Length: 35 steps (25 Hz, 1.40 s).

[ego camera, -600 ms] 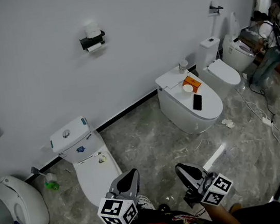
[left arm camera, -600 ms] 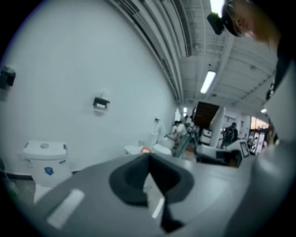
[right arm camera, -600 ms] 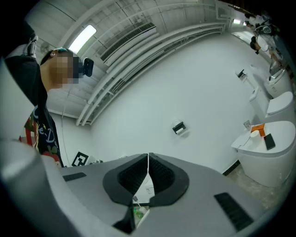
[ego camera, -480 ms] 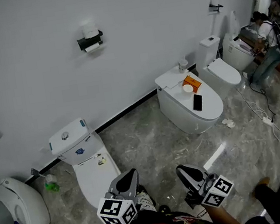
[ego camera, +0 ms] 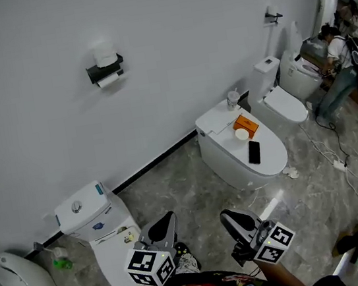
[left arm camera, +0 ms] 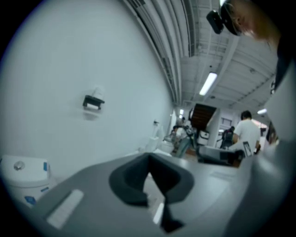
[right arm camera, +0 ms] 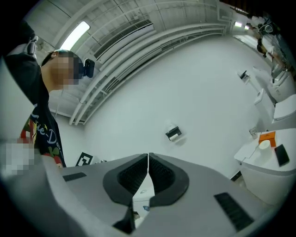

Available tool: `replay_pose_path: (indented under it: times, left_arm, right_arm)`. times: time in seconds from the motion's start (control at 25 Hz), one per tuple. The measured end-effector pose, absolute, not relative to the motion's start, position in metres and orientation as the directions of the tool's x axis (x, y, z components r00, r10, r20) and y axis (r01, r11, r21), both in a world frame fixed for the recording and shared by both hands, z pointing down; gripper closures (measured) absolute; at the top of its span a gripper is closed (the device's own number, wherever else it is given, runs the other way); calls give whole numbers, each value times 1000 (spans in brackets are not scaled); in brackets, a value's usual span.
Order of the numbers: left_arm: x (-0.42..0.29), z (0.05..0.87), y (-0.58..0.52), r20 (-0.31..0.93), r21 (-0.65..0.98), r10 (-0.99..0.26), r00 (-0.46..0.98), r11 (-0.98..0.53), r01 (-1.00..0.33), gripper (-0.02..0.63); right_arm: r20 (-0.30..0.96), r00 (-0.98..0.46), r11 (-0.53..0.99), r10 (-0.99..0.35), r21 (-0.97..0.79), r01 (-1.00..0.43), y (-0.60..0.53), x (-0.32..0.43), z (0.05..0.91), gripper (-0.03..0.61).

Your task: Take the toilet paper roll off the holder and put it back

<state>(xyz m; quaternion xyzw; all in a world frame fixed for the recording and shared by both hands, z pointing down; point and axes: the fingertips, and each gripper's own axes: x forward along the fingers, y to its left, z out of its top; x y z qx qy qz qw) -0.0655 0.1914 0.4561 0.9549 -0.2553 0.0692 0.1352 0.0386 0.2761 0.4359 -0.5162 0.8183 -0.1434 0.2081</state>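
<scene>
Both grippers are down at the bottom of the head view, held in front of the person and not near anything. The left gripper (left arm camera: 148, 159) is clenched, its dark pads meeting at the tip with nothing between them. Same deal with the right gripper (right arm camera: 148, 157): jaws pressed together and empty. It sits just to the right of the left one, with a small gap between the two.

The toilet paper roll (ego camera: 105, 52) is way up on the white wall (ego camera: 215, 27), standing on top of the black holder (ego camera: 105, 70). There's another bit of white paper tucked right under the holder. Both grippers are well apart from it, and both gripper views show the holder as a small dark thing on the wall ahead.

Under the holder and off to the left there's a toilet (ego camera: 95, 231) with its tank against the wall. To the right is another toilet (ego camera: 268, 159) with the lid shut, and on that lid lie an orange thing (ego camera: 247, 125), a black phone (ego camera: 254, 152) and a small white round thing. A cup (ego camera: 233, 99) stands at the back of it. More toilets line the wall further right, where a person (ego camera: 336, 55) is bent over one. The floor (ego camera: 186, 191) is grey marbled tile.
</scene>
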Motion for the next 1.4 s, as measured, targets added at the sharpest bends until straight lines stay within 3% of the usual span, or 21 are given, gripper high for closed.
replay_pose_path:
  times: [0.28, 0.52, 0.8, 1.2, 1.32, 1.4]
  left_arm:
    - [-61, 433, 66, 160, 157, -506, 848, -835, -528, 615]
    - [-51, 442, -23, 191, 201, -546, 816, -792, -576, 615]
    - [-17, 441, -144, 209, 180, -649, 732, -710, -681, 615]
    - [2, 433, -260, 193, 209, -781, 594, -559, -802, 615]
    - [-9, 443, -272, 219, 226, -796, 564, -521, -823, 615]
    - [-13, 442, -283, 218, 232, -803, 555, -510, -828, 615]
  right_arm:
    - [-222, -401, 458, -889, -427, -780, 141, 53, 422, 561]
    - [-209, -461, 502, -862, -477, -722, 37, 55, 428, 561]
    - [-263, -550, 597, -793, -513, -617, -103, 109, 429, 560]
    - [-218, -811, 838, -543, -206, -506, -274, 120, 350, 555]
    - [-174, -858, 874, -483, -35, -484, -309, 111, 318, 451]
    - [-136, -883, 885, -450, 67, -461, -329, 104, 294, 448]
